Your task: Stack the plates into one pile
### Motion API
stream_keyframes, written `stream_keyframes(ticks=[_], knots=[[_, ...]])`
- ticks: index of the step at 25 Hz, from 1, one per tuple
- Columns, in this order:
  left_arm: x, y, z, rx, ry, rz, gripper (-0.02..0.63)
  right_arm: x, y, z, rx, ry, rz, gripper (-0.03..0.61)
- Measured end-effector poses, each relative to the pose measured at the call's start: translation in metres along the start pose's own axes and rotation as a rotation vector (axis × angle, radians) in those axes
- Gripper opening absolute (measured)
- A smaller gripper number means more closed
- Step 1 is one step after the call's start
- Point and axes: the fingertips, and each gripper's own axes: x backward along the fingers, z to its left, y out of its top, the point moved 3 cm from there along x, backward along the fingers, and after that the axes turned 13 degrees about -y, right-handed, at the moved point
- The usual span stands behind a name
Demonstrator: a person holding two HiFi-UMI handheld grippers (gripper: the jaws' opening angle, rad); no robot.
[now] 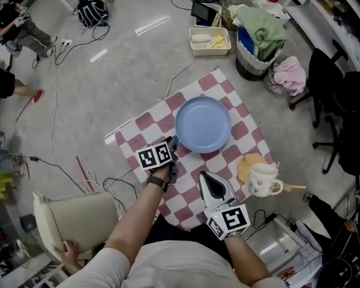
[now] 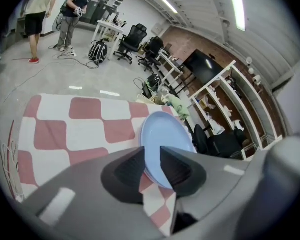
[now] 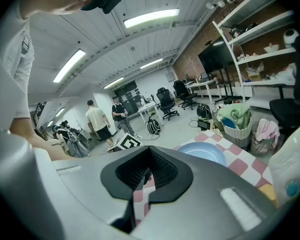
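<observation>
Left gripper [image 2: 151, 155] fingers pinch blue plate [image 1: 203, 125] rim; right gripper [image 3: 149, 170] fingers pressed together, empty; best keep plate level, avoid dragging cloth [image 1: 186, 206].

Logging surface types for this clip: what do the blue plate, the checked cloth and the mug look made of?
Blue plate: probably plastic or melamine; matte, even pale colour, no sharp glare. Checked cloth: looks like fabric; matte, red and white squares, soft uneven edge. Mug: likely glazed ceramic; pale body with small coloured marks, though the sheen is hard to judge.
</observation>
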Motion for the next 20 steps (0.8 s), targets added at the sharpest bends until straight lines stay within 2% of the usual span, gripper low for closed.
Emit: stream_keyframes(ticks=[5, 10, 20], knots=[[0.036, 0.013, -0.037, -0.103, -0.074, -0.055, 0.086, 0.000, 0.013, 0.013, -0.011, 0.009, -0.026, 0.009], [0.084, 0.023, -0.083, -0.205, -0.148, -0.123, 0.007, 0.005, 0.031, 0.026, -0.017, -0.001, -0.051, 0.009], [0.163, 0.039, -0.173, -0.467, -0.287, -0.229, 0.006, 0.018, 0.075, 0.047, 0.021, -0.022, -0.137, 0.009]])
